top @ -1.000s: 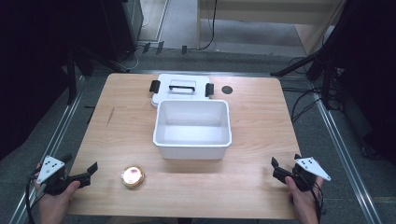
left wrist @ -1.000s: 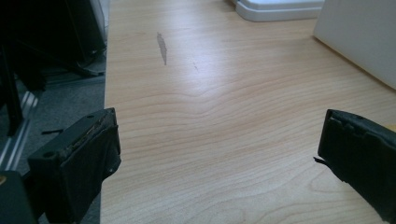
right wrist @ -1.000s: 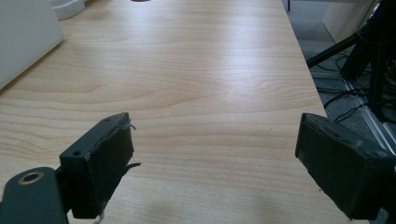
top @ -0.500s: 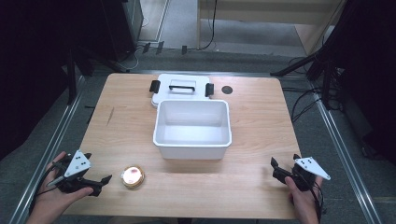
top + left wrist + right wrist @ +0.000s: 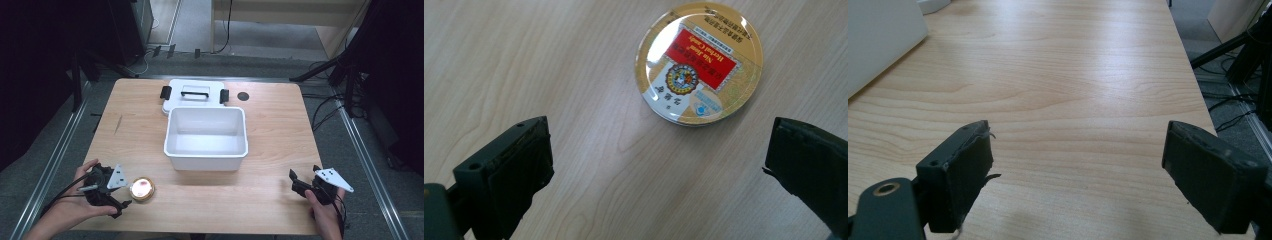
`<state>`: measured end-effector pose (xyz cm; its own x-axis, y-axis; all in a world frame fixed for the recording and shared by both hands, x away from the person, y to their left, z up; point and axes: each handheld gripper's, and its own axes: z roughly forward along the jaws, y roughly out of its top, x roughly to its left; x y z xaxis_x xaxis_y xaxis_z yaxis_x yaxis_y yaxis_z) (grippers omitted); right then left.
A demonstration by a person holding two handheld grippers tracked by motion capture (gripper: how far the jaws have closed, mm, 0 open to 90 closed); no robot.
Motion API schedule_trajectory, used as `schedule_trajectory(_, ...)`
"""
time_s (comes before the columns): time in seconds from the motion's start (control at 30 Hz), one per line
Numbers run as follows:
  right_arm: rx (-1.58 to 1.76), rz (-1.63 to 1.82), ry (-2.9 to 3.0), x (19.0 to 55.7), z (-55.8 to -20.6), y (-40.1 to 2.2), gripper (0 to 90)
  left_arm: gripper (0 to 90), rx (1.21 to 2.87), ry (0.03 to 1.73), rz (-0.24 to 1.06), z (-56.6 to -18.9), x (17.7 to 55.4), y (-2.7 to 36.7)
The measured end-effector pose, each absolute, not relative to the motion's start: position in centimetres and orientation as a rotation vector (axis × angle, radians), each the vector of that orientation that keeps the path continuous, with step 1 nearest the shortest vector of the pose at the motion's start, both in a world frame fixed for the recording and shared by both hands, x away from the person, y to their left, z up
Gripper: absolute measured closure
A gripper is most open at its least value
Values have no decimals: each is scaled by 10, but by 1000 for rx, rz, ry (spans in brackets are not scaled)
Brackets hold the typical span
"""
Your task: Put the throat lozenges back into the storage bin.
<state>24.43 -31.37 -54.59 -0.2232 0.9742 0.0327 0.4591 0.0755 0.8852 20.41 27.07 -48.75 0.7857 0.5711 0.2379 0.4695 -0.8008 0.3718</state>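
Plainly, with the left gripper (image 5: pixel 117 197) spread wide just beside the flat round tin (image 5: pixel 142 188) at the table's near left, and the right gripper (image 5: pixel 299 182) wide and empty, the low tin could skid away.

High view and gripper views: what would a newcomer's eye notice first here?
First the open white bin at the middle of the wooden table, its lid lying just behind it. Next the round golden tin near the front left edge, with the open left gripper close beside it, not touching.
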Motion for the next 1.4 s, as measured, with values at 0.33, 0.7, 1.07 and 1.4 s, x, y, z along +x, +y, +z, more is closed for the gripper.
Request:
schedule_trajectory(0.33,1427,1095,1756,245,-546,-314,126,0,2775,713,410,-497,217,247)
schedule_trajectory(0.7,1427,1101,1760,245,-546,-314,126,37,2868,682,313,-509,228,227)
schedule_trajectory(1.07,1427,1103,1762,245,-546,-314,126,104,2860,740,250,-517,239,225)
schedule_trajectory(1.4,1431,1102,1762,245,-546,-314,126,194,2838,779,195,-516,245,225)
